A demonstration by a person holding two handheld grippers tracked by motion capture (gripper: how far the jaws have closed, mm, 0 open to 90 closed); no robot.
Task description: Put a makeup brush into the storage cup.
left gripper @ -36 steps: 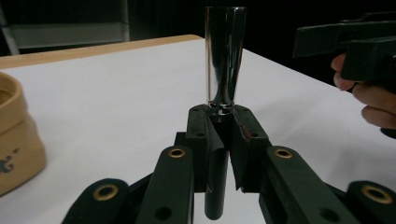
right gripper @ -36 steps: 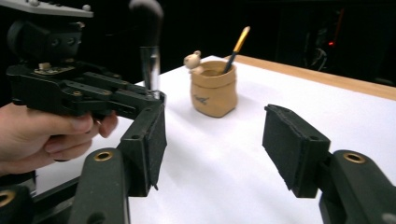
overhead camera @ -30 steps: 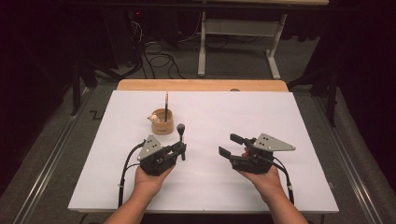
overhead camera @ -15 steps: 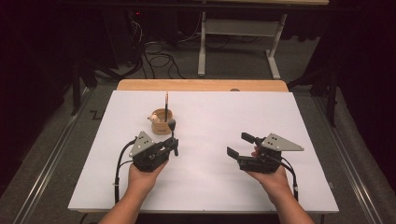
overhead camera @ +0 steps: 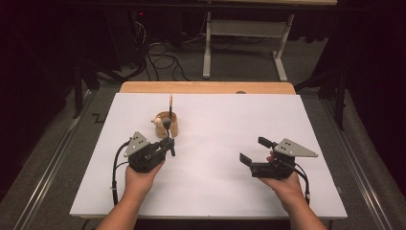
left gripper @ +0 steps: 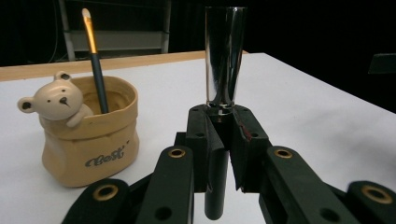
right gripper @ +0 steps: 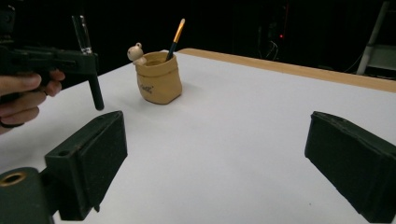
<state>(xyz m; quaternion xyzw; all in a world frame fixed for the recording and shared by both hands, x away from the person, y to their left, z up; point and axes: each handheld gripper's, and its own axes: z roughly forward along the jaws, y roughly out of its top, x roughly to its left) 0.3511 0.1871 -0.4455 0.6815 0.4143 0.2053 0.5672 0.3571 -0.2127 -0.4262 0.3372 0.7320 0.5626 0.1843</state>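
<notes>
The left gripper [left gripper: 219,135] is clamped on an upright makeup brush [left gripper: 224,60], just beside the bear-faced pot [left gripper: 91,135] holding a paintbrush [left gripper: 95,60]. The right gripper [overhead camera: 261,153], well apart, has just been opening its jaws, with nothing between them.

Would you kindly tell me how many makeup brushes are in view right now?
2: one brush stands in the bear pot; the other brush is held upright in the left gripper beside it.
</notes>
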